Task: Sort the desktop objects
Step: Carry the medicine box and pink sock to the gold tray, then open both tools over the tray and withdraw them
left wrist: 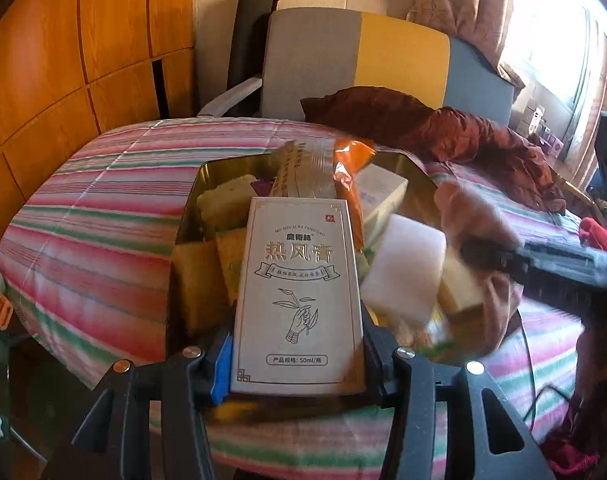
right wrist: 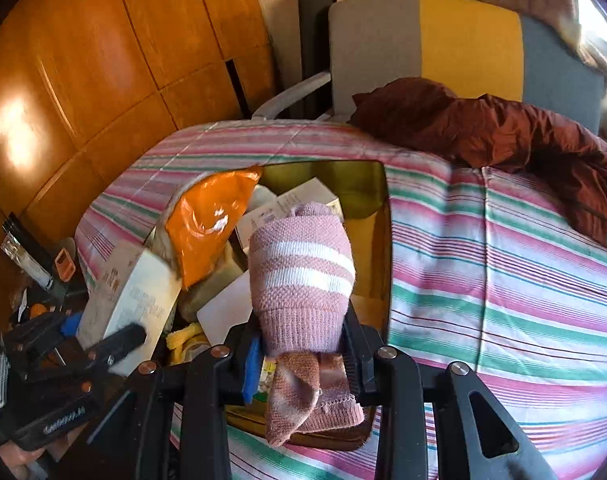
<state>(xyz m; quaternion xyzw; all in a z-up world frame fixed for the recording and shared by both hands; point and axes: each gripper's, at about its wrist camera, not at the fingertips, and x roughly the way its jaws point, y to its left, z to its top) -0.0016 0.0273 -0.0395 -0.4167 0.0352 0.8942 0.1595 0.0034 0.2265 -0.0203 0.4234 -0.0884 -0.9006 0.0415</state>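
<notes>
My left tool (left wrist: pixel 297 364) grips a pale box (left wrist: pixel 297 300) with printed characters and a drawing of a hand holding a sprig, its jaws pressed on the box's two sides near the bottom end. My right tool (right wrist: pixel 301 360) is clamped on a rolled pink sock (right wrist: pixel 301 276) with white stripes, the loose end hanging below the jaws. Both loads hang over an open gold tin (right wrist: pixel 363 184) that sits on a striped bedspread (right wrist: pixel 503 260). In the tin I see an orange packet (right wrist: pixel 211 220), a white block (left wrist: pixel 403 272) and other small boxes piled loosely. From the left camera the right tool (left wrist: pixel 499 256) and its sock are blurred at the tin's right side. A brown jacket (right wrist: pixel 503 128) lies on the bed farther back, with a grey and yellow chair (left wrist: pixel 359 60) behind it.
</notes>
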